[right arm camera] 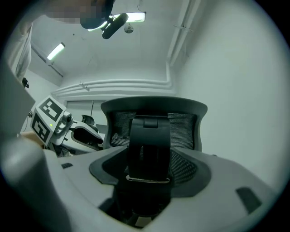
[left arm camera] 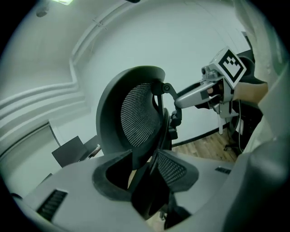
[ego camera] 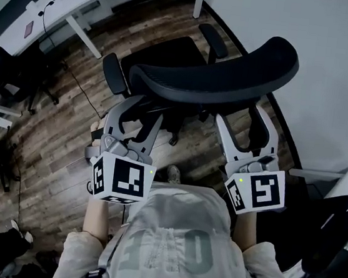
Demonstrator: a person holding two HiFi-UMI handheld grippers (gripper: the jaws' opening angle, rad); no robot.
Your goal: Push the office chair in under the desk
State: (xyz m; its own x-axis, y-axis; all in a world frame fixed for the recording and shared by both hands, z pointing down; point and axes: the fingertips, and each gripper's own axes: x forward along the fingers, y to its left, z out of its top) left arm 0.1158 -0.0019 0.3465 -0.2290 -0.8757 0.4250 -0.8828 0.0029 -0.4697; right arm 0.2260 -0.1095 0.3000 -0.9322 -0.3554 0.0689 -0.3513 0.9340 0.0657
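Head view gives the layout: the office chair [ego camera: 213, 77] stands mid-frame on the wood floor [ego camera: 53, 145] with its back toward the person. The white table [ego camera: 71, 3] is well apart from it, up at 11 o'clock, so the chair isn't tucked in. Left tongs [ego camera: 140, 115] and right tongs [ego camera: 244, 128] are both at the backrest with jaws spread wide, not clamping anything. The gripper views show what's in the gaps. The left one sees the mesh back side-on, with dark frame between its jaws. The right one looks square at the black spine.
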